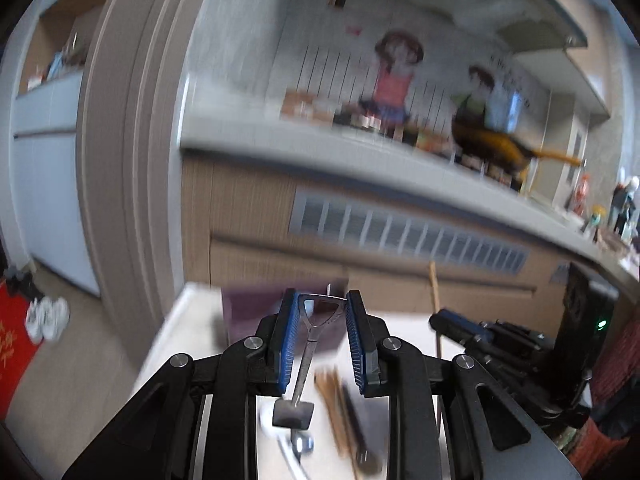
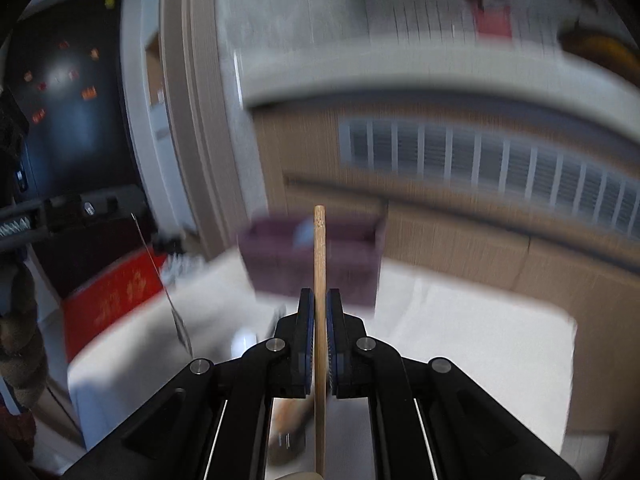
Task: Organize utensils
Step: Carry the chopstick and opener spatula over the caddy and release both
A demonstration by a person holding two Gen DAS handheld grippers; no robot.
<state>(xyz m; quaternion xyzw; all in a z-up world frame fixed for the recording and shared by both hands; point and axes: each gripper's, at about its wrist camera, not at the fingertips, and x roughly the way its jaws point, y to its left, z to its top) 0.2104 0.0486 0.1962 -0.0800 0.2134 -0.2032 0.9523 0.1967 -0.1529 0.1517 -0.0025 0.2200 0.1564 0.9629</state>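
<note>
My left gripper (image 1: 322, 300) is shut on the wide triangular handle end of a metal utensil (image 1: 310, 336), which hangs down between the blue pads over the white table. My right gripper (image 2: 319, 300) is shut on a wooden stick (image 2: 319, 264) that stands upright through the pads; it also shows in the left wrist view (image 1: 434, 288). A purple box (image 2: 316, 260) stands on the table ahead of both grippers, also seen in the left wrist view (image 1: 256, 312). Several loose utensils (image 1: 340, 412) lie blurred on the table below the left gripper.
The white table (image 2: 460, 328) ends near a wooden cabinet with a slatted vent (image 1: 408, 232). A grey counter (image 1: 360, 164) above it holds jars and a pan. A doorframe (image 1: 132, 160) stands left; a red mat (image 1: 16, 340) lies on the floor.
</note>
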